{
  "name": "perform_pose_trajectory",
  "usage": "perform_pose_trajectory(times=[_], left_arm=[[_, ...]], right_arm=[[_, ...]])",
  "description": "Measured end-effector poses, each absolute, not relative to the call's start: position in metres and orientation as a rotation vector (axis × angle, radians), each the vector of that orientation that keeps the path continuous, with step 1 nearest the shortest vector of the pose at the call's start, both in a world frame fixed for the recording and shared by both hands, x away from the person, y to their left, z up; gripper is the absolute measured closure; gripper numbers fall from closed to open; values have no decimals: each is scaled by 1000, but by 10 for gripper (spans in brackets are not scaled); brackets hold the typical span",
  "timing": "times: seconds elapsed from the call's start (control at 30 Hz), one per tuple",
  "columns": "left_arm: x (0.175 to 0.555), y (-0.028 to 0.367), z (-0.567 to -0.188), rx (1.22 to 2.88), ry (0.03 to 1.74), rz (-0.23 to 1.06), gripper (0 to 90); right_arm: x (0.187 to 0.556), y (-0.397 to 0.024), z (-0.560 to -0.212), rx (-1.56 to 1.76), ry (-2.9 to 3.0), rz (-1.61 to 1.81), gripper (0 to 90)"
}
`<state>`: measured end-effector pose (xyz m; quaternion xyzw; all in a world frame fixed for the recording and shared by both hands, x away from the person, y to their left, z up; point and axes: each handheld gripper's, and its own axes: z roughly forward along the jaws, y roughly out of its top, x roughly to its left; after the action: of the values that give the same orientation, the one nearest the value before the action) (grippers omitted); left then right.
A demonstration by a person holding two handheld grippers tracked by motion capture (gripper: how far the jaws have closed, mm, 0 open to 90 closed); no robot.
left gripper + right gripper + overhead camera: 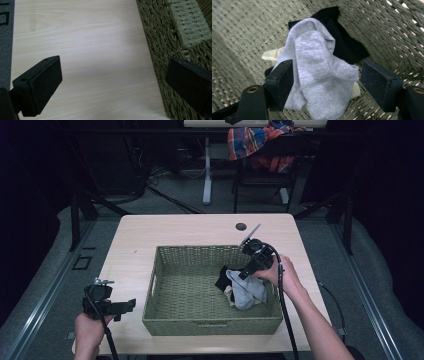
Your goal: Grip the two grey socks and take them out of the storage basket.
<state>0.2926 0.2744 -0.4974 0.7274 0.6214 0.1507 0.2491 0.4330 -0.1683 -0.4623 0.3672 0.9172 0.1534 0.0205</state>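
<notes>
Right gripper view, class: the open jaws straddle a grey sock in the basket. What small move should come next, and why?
Probably close the right gripper on the grey sock. Its jaws stand open on either side of the sock, which lies on top of the black garment inside the woven basket, so nothing covers it. The left gripper is open over the table.

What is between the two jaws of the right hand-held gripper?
In the right gripper view, a grey sock lies between the open jaws, on the basket floor.

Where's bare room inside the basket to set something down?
The basket's left half is bare weave, from its left wall to the grey sock. The right end is crowded: the sock pile with the right gripper over it.
</notes>
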Motion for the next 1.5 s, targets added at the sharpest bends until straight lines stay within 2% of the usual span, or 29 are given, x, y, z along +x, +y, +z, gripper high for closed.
perform_pose_trajectory(times=[0.3,0.43,0.53,0.7,0.73,0.8,0.83,0.87,1.0,1.13,1.33,1.37,1.47,1.5], left_arm=[[293,274,-498,1989,1691,407,12],[293,274,-498,1983,1697,409,12],[293,274,-498,1985,1696,410,12],[293,274,-497,1989,1693,407,12],[293,274,-497,1989,1694,408,12],[293,274,-497,1989,1694,407,12],[293,274,-498,1993,1692,410,12],[293,274,-498,1989,1694,409,12],[293,274,-497,1990,1692,409,12],[293,274,-497,1990,1692,408,12],[293,274,-497,1991,1692,408,12],[293,274,-497,1994,1690,411,12],[293,274,-497,1990,1691,412,12],[293,274,-498,1991,1692,412,12]], right_arm=[[440,-161,-476,1178,2837,374,256],[443,-158,-483,1201,2839,326,274],[444,-157,-486,1210,2835,297,339],[446,-158,-489,1223,2846,257,550],[446,-158,-489,1223,2846,257,550],[445,-158,-492,1234,2849,256,617],[445,-157,-493,1215,2858,241,689],[445,-157,-493,1215,2858,241,689],[445,-156,-495,1222,2869,203,830],[445,-160,-494,1211,2865,223,900],[444,-165,-483,1229,2851,268,900],[444,-165,-483,1225,2851,276,870],[444,-164,-482,1209,2848,321,635],[444,-161,-481,1196,2855,324,477]])
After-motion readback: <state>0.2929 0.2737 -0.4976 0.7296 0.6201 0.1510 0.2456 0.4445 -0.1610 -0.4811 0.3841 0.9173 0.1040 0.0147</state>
